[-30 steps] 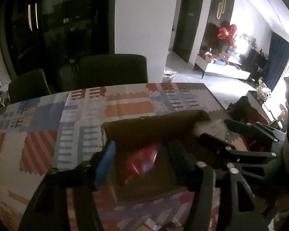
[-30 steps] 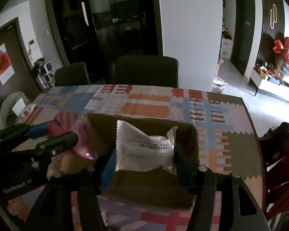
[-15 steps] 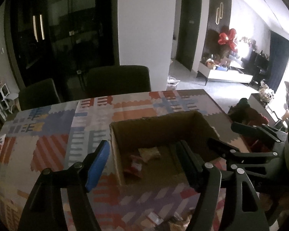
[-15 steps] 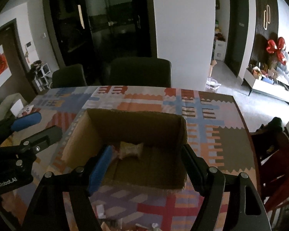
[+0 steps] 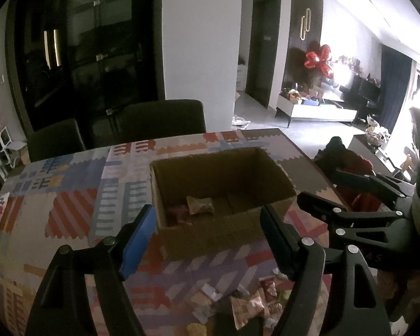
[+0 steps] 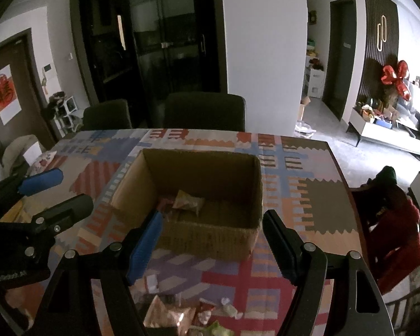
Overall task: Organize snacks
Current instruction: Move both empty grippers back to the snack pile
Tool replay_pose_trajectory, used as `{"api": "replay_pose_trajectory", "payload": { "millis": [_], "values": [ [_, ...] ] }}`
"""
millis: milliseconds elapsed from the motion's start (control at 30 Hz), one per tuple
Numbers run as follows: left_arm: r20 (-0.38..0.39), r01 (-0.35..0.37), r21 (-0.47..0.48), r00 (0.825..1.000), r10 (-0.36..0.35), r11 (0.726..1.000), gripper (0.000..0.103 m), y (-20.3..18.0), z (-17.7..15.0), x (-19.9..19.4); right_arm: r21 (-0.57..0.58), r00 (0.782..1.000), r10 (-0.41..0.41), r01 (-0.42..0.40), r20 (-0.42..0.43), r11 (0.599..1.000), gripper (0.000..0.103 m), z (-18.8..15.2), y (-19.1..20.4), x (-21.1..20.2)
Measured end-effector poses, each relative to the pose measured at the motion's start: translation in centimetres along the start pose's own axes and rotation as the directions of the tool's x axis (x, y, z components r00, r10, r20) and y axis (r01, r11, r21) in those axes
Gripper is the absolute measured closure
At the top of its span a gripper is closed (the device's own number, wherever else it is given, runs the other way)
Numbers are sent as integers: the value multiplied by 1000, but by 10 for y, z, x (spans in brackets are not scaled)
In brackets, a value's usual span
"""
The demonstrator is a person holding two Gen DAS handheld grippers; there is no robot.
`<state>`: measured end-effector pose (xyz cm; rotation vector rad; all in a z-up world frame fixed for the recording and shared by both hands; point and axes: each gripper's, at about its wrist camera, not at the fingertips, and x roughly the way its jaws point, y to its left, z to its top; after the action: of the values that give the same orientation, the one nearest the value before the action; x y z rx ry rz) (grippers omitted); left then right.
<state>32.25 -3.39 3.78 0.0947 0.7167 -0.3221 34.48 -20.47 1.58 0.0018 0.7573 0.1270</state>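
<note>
Left wrist view: my left gripper (image 5: 207,231) is wide open with nothing between its blue and black fingers.
Right wrist view: my right gripper (image 6: 211,238) is wide open too, and it holds nothing.
What changed: a second ago I held a red snack bag in the left one and a white snack bag in the right one, right over the box. Now both are let go and both grippers have pulled back and up.
Box: the open brown cardboard box (image 6: 210,236) sits in the middle of the patchwork tablecloth (image 6: 294,179).
Inside the box: a pale crinkly snack packet (image 6: 188,202) lies on the bottom, with something red (image 5: 177,213) beside it.
Still to do: a pile of loose snack packets (image 5: 249,303) lies on the cloth near me, in front of the box.
What it means: I think two more snacks are put away, and next I reach down for the pile.
</note>
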Motion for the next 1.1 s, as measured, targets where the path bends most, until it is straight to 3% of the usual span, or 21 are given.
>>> {"api": "replay_pose_trajectory", "payload": {
  "millis": [333, 733, 1100],
  "values": [
    [-25, 33, 13, 999, -32, 999, 24, -14, -44, -9, -32, 1000, -7, 7, -21, 999, 28, -43, 3, -12],
    [-110, 73, -8, 991, -74, 997, 24, -28, -97, 6, -7, 989, 1, -2, -145, 1000, 28, -97, -5, 4],
    [-235, 116, -32, 965, -121, 993, 24, -33, -134, 40, -9, 965, 3, -6, -262, 1000, 28, -136, -8, 26]
  ]
}}
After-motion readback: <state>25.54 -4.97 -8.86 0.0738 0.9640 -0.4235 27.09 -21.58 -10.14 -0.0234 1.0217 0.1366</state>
